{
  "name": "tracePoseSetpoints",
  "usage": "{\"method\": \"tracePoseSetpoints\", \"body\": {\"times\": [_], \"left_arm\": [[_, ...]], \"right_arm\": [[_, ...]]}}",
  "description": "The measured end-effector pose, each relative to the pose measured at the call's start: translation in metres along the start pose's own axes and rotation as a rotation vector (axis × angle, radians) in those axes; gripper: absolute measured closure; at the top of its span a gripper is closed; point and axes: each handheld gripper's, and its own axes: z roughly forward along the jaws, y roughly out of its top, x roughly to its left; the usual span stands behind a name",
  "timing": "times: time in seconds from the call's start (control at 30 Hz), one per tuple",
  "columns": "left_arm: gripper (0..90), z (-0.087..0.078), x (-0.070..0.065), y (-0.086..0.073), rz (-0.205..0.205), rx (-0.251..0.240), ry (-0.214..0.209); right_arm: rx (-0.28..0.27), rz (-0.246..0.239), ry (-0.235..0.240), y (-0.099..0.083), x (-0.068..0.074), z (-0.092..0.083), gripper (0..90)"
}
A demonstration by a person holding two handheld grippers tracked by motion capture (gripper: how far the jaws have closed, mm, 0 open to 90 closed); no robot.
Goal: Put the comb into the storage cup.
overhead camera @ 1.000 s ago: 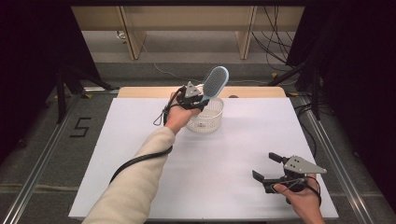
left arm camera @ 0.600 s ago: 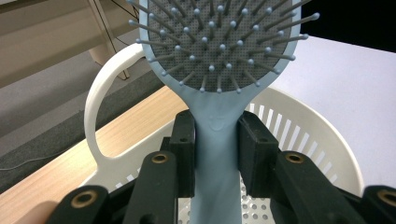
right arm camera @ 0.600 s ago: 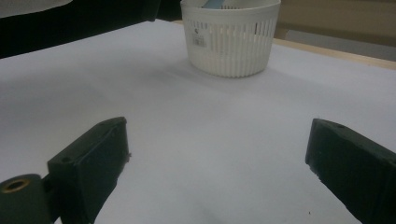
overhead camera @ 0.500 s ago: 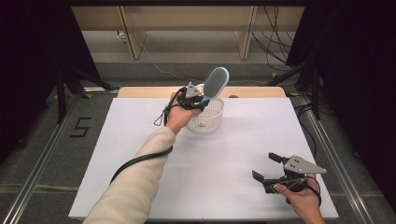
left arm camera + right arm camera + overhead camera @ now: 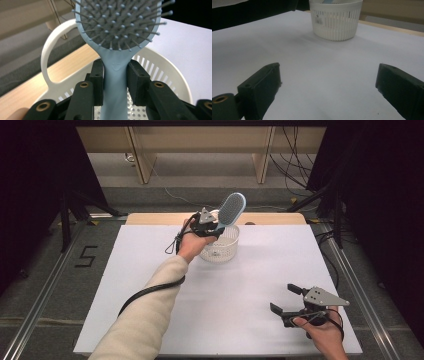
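Left gripper view — hairbrush (image 5: 113,75) between jaws

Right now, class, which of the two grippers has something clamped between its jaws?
The left gripper, over the white basket, grips the blue hairbrush by its handle. The right gripper, at the table's near right, is open and holds nothing.

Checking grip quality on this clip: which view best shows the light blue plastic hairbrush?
The left gripper view: the light blue plastic hairbrush shows bristles and handle up close, clamped between the jaws. The high view shows it small and tilted; the right gripper view catches a sliver inside the white slotted basket.
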Motion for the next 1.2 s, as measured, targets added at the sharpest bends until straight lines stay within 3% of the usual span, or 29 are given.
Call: {"method": "tracePoseSetpoints", "body": {"times": [0.13,0.23,0.57,0.87,0.97,1.2], "left_arm": [[55.5,-0.002,-0.002,0.001,-0.021,0.044,-0.009],[43.3,-0.007,-0.002,0.003,-0.012,0.035,-0.002],[20.4,-0.029,-0.002,0.014,-0.033,0.023,0.037],[4.9,-0.048,0.006,0.013,-0.075,0.056,0.112],[0.9,-0.056,0.008,0.010,-0.081,0.068,0.117],[0.0,-0.073,0.016,0.002,-0.082,0.064,0.132]], "right_arm": [[0.001,0.000,0.000,0.000,0.000,0.000,6.9],[0.000,0.002,-0.002,0.000,0.000,0.000,6.9],[0.006,0.005,-0.003,0.000,0.000,0.000,6.9],[0.006,0.004,-0.006,0.000,0.000,0.000,6.9],[0.006,0.001,-0.010,0.000,0.000,0.000,6.9],[0.008,0.002,-0.012,0.000,0.000,0.000,6.8]]}}
